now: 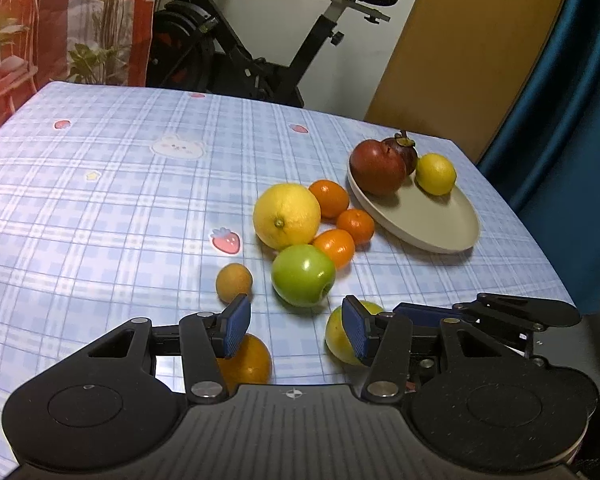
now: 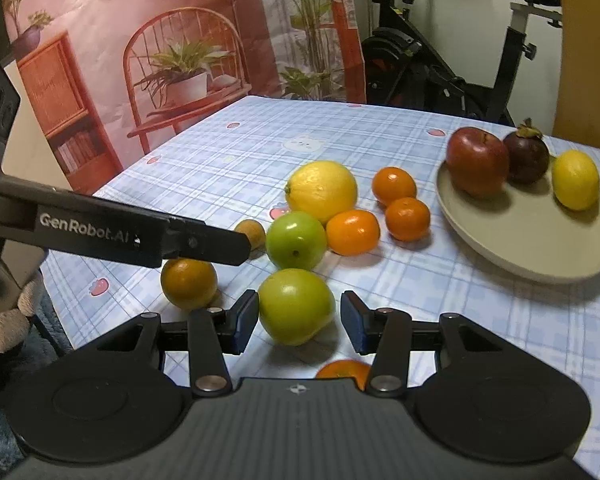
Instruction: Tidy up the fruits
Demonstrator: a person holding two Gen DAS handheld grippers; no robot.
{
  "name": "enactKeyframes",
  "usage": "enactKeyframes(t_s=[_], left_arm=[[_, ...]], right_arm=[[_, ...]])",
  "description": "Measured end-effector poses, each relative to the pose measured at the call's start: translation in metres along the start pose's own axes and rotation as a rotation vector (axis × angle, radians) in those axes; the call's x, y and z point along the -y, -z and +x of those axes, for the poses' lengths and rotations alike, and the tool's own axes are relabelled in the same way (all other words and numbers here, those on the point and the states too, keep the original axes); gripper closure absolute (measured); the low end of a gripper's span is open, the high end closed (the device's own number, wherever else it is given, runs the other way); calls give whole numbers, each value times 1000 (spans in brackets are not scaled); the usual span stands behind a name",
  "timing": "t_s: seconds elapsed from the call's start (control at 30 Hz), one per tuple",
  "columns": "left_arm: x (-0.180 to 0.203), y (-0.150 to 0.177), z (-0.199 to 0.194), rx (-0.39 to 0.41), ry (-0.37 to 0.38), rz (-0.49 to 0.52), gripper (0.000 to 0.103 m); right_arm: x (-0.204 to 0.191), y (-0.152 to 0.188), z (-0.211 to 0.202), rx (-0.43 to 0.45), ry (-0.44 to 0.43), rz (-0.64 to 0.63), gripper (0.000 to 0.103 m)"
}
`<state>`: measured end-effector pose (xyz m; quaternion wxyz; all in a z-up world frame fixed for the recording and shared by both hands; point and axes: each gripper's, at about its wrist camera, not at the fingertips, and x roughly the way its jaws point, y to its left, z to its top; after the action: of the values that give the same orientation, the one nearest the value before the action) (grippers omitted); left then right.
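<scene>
Fruit on the beige plate (image 2: 540, 248), far right on the table (image 1: 100, 200): red apple (image 2: 478, 162), mangosteen (image 2: 526, 156), small lemon (image 2: 576, 180). Other fruits lie loose left of it. Only the right wrist view shows the right gripper (image 2: 300, 320), fingers part open around a green fruit (image 2: 296, 306), pads apparently not pressing. The left gripper (image 1: 296, 330) stands part open, empty.

Both grippers are matte black plastic: the left gripper (image 1: 296, 328) and right gripper (image 2: 300, 326) have blue ribbed pads (image 1: 236, 326), silver pivot screws, round side discs and a ribbed middle; white "GenRobot.AI" lettering marks the left one's side
</scene>
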<state>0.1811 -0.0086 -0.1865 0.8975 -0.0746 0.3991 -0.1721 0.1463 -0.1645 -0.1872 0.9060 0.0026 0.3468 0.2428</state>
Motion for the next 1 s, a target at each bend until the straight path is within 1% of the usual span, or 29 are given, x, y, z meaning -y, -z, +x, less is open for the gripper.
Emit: enactKeyframes(t_s=[0.23,0.3,0.33,0.5,0.63,0.77,0.97,1.0], left_arm=[[7,1,11,-36,35,3,50],[9,1,17,-54,41,8,50],[9,1,19,-64,49,13,52],[11,2,25,-72,86,15,57],[14,0,28,-78,121,19,65],[20,-4,32,-80,118,52,65],[25,-8,33,-83,168,69,65],[27,-8,34,-86,172,73,65]], right_arm=[[0,4,-2,2,4,18,56],[1,5,-1,-9,16,18,64],[2,6,0,-13,23,21,64],[5,7,-2,-4,22,30,64],[1,6,-1,-1,21,8,63],[-1,7,0,-4,26,-4,63],[0,6,1,-2,30,-4,63],[0,6,1,-2,36,-7,60]])
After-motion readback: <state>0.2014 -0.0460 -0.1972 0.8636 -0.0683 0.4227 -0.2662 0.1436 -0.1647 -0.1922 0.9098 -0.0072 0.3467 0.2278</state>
